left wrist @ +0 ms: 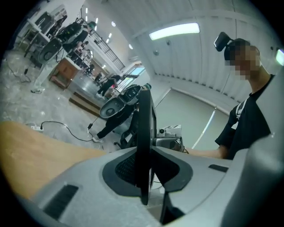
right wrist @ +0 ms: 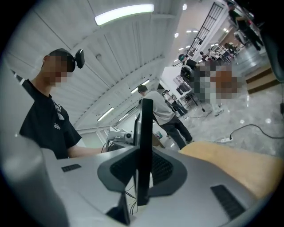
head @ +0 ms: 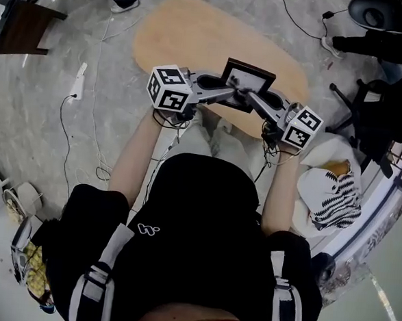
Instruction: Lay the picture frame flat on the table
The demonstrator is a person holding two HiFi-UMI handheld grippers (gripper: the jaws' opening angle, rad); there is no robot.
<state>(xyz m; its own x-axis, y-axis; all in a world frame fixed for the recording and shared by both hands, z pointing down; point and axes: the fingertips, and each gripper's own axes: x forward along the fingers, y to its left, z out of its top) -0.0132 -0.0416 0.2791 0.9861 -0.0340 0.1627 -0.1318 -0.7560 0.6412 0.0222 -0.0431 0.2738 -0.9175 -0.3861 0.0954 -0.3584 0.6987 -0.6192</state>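
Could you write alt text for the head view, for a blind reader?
From above: a person holds a dark picture frame, left gripper and right gripper both shut on it, over the near edge of a wooden oval table. Cables lie on the grey floor.

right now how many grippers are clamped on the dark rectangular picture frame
2. The left gripper is shut on the dark rectangular picture frame from the person's left, the right gripper from the right, over the oval wooden table. None hidden.

Picture frame: dark rectangular border around a pale insert, near upright at the tabletop's near edge, lower part pinched by left tongs and right tongs.
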